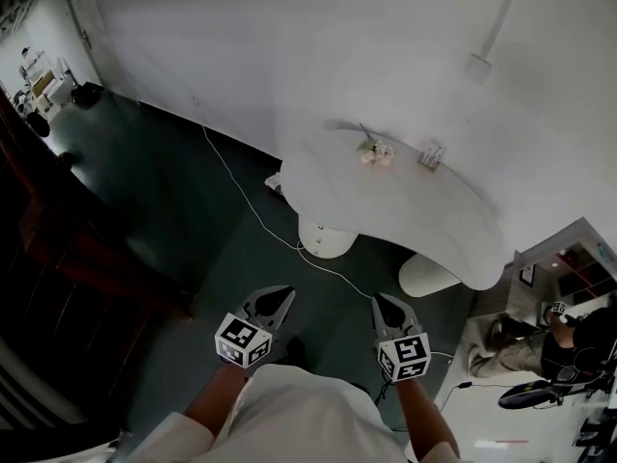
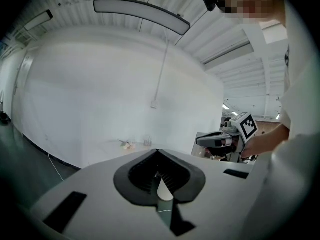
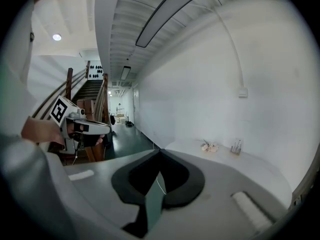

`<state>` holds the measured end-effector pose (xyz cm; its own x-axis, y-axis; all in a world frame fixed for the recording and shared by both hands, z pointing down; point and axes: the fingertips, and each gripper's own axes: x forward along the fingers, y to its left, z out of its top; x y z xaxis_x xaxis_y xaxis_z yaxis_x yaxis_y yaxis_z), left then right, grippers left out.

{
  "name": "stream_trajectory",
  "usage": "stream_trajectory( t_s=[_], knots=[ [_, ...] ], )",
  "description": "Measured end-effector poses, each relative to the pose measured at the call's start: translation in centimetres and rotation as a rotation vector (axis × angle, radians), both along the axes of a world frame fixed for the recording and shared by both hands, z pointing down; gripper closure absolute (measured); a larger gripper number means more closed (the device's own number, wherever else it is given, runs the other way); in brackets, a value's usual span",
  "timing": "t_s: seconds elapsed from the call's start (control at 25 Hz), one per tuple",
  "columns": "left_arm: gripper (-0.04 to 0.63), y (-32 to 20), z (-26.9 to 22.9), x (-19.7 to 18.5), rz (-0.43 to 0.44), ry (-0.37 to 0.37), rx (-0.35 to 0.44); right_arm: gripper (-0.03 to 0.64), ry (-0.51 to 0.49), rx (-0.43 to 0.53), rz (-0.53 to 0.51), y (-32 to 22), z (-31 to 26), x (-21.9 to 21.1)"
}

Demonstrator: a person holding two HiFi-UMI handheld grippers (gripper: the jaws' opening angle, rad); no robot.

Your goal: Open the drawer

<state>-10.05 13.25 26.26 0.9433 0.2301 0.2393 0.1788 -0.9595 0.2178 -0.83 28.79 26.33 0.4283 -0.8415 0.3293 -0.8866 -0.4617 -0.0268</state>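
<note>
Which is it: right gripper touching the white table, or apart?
Apart. Head view shows the right gripper over dark floor, short of the white table.

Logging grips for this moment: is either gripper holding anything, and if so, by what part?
Nothing is held: the left gripper and the right gripper both have their jaws shut on nothing.

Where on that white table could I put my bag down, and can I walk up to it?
Most of the white table is bare: everything in front of the flowers and the small stand by the wall. The dark floor left of the white cable is open. The right side is crowded: a seated person and gear.
</note>
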Motion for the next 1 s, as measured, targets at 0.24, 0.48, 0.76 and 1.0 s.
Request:
stream_trajectory(
  t_s=[0.24,0.48,0.76,1.0],
  knots=[
    [0.588,-3.3,1.2,2.9,0.021,-0.017,-0.012,0.606,0.005,-0.022,0.009,-3.0,0.4,2.9],
    [0.588,-4.9,1.5,4.6,0.004,-0.019,-0.028,0.606,-0.026,-0.046,0.028,-4.3,1.4,5.2],
    [0.588,-7.0,2.4,6.1,-0.074,-0.038,-0.034,0.606,-0.052,-0.060,-0.057,-7.1,2.5,7.7],
    [0.588,-7.9,3.3,8.9,-0.189,-0.066,-0.046,0.606,-0.078,-0.075,-0.172,-9.5,3.3,12.2]
  ],
)
